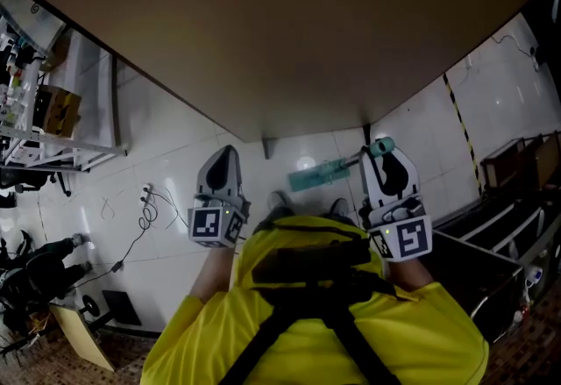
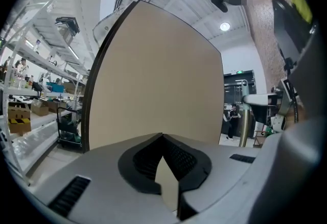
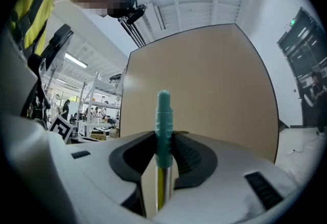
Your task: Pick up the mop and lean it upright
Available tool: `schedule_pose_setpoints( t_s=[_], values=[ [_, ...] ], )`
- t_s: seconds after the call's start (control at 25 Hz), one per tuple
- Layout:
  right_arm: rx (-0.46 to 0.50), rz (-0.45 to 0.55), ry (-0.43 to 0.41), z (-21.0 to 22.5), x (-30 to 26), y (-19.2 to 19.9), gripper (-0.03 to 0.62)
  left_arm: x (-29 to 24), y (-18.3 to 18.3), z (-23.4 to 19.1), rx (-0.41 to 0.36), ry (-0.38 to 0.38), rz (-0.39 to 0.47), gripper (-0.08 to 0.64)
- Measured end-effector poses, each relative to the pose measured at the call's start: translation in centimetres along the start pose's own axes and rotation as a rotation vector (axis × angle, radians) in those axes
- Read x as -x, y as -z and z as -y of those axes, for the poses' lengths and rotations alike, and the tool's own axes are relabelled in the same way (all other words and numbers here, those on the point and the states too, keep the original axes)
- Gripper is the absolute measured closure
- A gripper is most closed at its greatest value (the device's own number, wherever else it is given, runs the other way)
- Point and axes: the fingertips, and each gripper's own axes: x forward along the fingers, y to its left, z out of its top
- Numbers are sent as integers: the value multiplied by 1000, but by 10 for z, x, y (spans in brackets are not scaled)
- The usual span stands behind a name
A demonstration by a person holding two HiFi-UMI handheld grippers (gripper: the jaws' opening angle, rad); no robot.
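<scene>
Mop (image 3: 163, 116): teal ribbed plastic grip on shiny silver metal shaft, yellowish glint along shaft. Flat teal head (image 1: 319, 174) low down, over white tiled floor (image 1: 175, 155), near bottom edge of large beige board (image 1: 289, 32). Roughly upright, clamped near grip's lower end between jaws of right gripper (image 3: 163, 139), grip tip poking above them. Left gripper (image 2: 163, 137) alongside, jaw tips together, nothing between, facing same board.
</scene>
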Motion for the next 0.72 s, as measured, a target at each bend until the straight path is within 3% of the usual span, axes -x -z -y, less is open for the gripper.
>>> schedule_pose_setpoints(
  t_s=[0.72],
  values=[
    [-30,-59,2,8,-1,35,482,1,3,1,32,-22,17,559]
  ],
)
